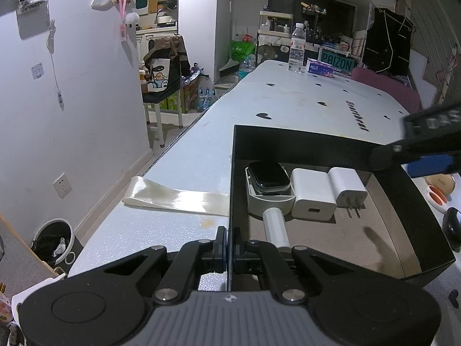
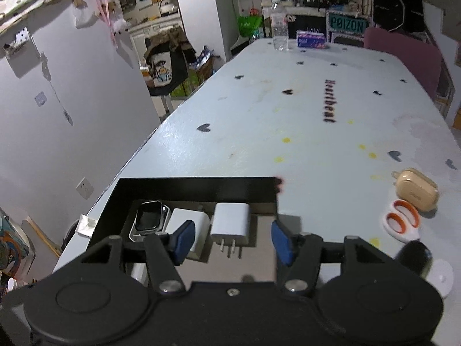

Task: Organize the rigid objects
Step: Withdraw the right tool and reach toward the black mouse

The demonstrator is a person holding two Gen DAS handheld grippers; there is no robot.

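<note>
A black open box [image 1: 317, 141] stands on the table and holds a smartwatch on a grey stand [image 1: 269, 176], a large white charger [image 1: 312, 194] and a smaller white plug charger [image 1: 347, 186]. My left gripper [image 1: 229, 249] is shut on the box's near left wall. My right gripper [image 2: 230, 239] is open and empty above the box, over the small plug charger [image 2: 232, 225]; the watch [image 2: 148, 219] shows to its left. The right gripper also shows at the left wrist view's right edge [image 1: 417, 155].
To the right of the box lie a beige earbud case [image 2: 416, 191], white-and-orange scissors [image 2: 402, 222], a black rounded object [image 2: 415, 256] and a white disc [image 2: 440, 278]. A water bottle [image 2: 279, 26] and a tissue pack [image 2: 311, 39] stand at the far end. A tape strip [image 1: 175, 199] lies left of the box.
</note>
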